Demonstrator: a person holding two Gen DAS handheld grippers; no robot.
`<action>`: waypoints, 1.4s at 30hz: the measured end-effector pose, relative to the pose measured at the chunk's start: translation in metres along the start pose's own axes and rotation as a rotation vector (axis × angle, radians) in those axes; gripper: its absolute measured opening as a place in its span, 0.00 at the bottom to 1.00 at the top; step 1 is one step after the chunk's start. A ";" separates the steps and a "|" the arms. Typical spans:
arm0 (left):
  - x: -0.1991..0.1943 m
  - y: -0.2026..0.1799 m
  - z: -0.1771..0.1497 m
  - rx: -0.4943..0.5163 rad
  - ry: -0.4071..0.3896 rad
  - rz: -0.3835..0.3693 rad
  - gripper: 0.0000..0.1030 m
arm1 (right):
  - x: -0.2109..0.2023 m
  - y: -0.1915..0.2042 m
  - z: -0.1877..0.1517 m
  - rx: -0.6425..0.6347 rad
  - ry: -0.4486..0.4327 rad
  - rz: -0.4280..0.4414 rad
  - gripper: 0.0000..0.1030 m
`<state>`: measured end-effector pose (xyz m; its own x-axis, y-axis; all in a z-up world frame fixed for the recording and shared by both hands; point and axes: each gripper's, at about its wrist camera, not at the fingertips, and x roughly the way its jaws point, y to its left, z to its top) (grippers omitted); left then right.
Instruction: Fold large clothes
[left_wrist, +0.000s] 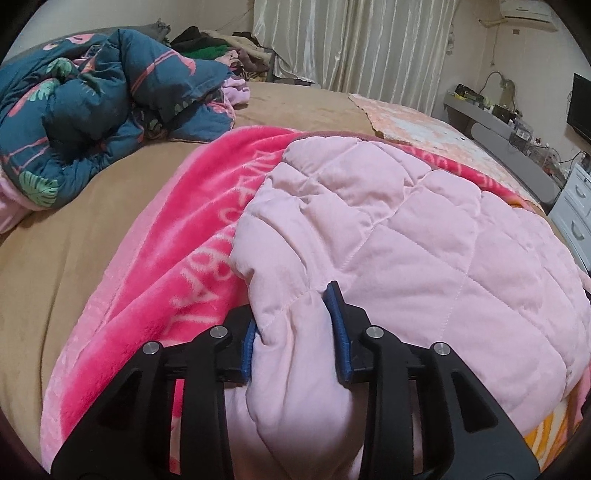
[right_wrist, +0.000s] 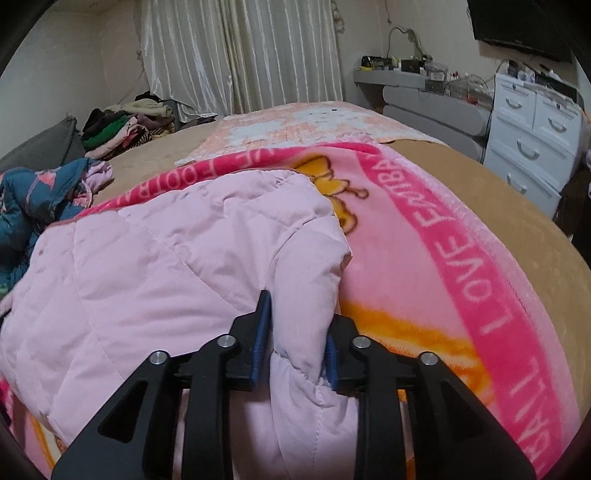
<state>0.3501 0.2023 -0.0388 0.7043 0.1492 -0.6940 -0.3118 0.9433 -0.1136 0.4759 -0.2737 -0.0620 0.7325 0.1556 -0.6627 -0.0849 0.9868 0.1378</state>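
1. nearest, the left claw (left_wrist: 295, 325) has a thick bunched fold of the pale pink quilted padded garment (left_wrist: 406, 229) between its blue pads (left_wrist: 338, 332). the jaws stand partly apart and the fabric fills the gap and bulges past both pads, so it reads as gripped.
2. the right claw (right_wrist: 297, 339) is the same way on the garment's (right_wrist: 147, 251) other near edge: jaws partly apart, a wad of quilting wedged between the pads (right_wrist: 261, 332) and pressed on both sides.
3. the garment lies spread on a hot pink plush blanket with white lettering and an orange cartoon print (right_wrist: 443, 258), which covers a bed with a tan sheet (left_wrist: 92, 229).
4. judged step: a fold in hand, both near corners pinched, ready to carry over.
5. the next move seems to call for both claws travelling together, level, toward the far hem so the edges meet squarely.
6. farther off sit a rumpled dark teal flamingo-print quilt (left_wrist: 92, 110) and a pile of mixed clothes (right_wrist: 125, 125) by the curtain.
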 end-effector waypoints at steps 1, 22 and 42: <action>0.000 0.001 0.001 -0.005 0.004 -0.001 0.27 | -0.003 -0.001 -0.001 0.014 -0.002 0.003 0.37; -0.066 -0.014 -0.008 -0.007 -0.029 -0.031 0.91 | -0.099 -0.027 -0.017 0.213 -0.075 0.096 0.95; -0.084 0.001 -0.066 -0.207 0.086 -0.121 0.91 | -0.111 -0.019 -0.067 0.296 0.002 0.080 0.96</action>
<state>0.2487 0.1710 -0.0278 0.6908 0.0047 -0.7231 -0.3586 0.8705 -0.3370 0.3512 -0.3066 -0.0401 0.7299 0.2329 -0.6426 0.0581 0.9156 0.3979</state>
